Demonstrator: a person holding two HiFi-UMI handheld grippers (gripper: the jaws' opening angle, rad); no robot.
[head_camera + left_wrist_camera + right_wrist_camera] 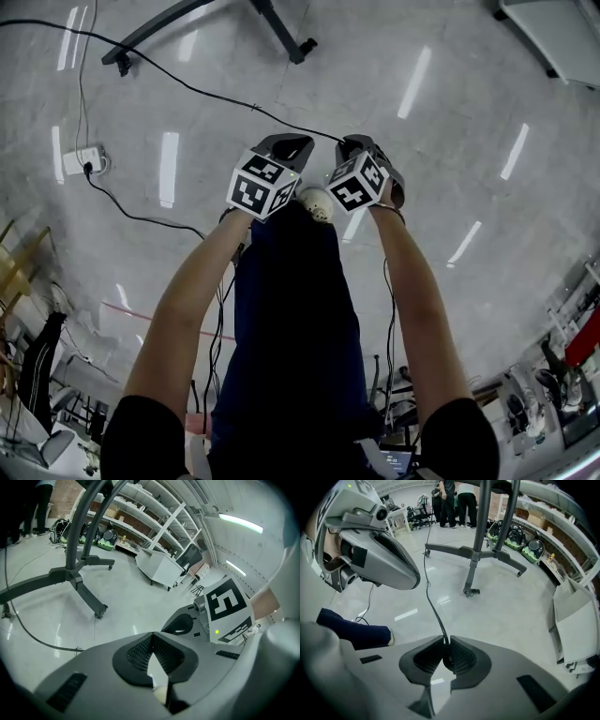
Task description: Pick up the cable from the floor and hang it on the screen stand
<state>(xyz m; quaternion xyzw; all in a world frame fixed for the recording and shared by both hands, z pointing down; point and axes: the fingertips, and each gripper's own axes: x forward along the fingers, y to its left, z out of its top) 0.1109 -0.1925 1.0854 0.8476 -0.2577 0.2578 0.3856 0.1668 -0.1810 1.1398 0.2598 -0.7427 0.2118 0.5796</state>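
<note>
The black cable (pixel 187 86) runs across the floor from the upper left to my right gripper (pixel 361 145). In the right gripper view the cable (pixel 433 606) comes up out of the right gripper (pixel 444 641), whose pads are shut on it. My left gripper (pixel 291 145) is level with it, close on its left. Its jaws (pixel 151 637) meet at the tips with nothing seen between them. A loop of the cable (pixel 28 637) passes to its left. The dark screen stand (pixel 476 541) rises on wheeled legs (pixel 141 37) ahead.
A white power strip (pixel 82 159) with a plugged lead lies at the left. The person's dark trouser leg and shoe (pixel 317 202) are under the grippers. Shelving (pixel 140 508) and a white cabinet (pixel 159 566) stand beyond the stand. People (pixel 457 498) stand far back.
</note>
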